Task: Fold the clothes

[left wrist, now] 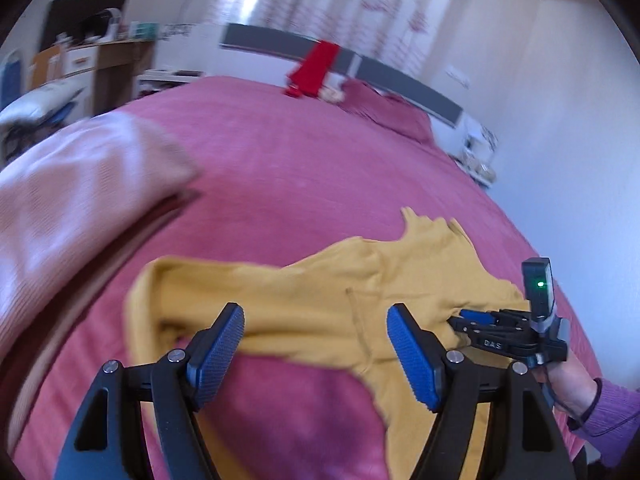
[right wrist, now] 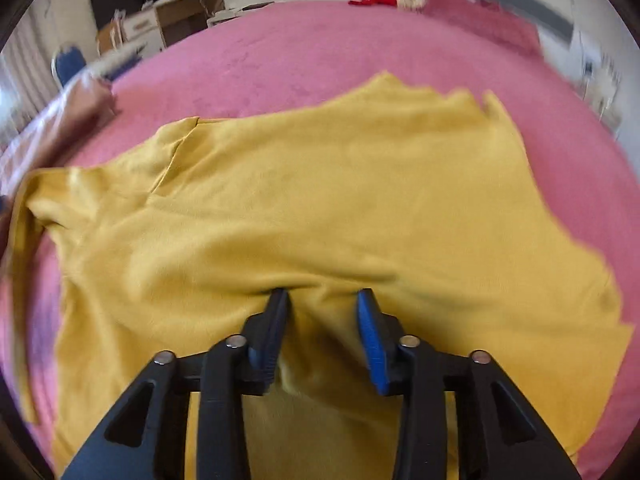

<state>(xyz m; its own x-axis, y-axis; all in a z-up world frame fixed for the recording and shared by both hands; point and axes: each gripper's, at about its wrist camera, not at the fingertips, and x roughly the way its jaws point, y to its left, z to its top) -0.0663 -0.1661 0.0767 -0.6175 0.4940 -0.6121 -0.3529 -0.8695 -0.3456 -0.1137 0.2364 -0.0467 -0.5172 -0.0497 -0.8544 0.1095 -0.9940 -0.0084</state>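
Yellow shirt (right wrist: 320,200) lies spread on the pink bedspread (right wrist: 280,48), rumpled, one edge jagged toward the headboard and a sleeve trailing off to the left side of the right wrist view. The cloth looks soft and matte — a plain knit with a seam running across the shoulder. The right gripper (right wrist: 322,320) points down into the shirt; its jaws stand partly apart with a ridge of yellow cloth bunched up between them, and the pads do not clearly press on it. The left gripper (left wrist: 316,344) hangs above the shirt's near edge, jaws wide apart and empty, its blue ribbed pads (left wrist: 218,354) clear of the fabric. A folded pale pink garment (left wrist: 72,200) sits on the bed to the left, well apart from the shirt. A red cloth (left wrist: 314,68) hangs at the grey headboard (left wrist: 400,76) — far off, beside a pink pillow (left wrist: 384,108). A hand (left wrist: 568,384) in a purple ribbed sleeve (left wrist: 616,412) holds the right gripper.
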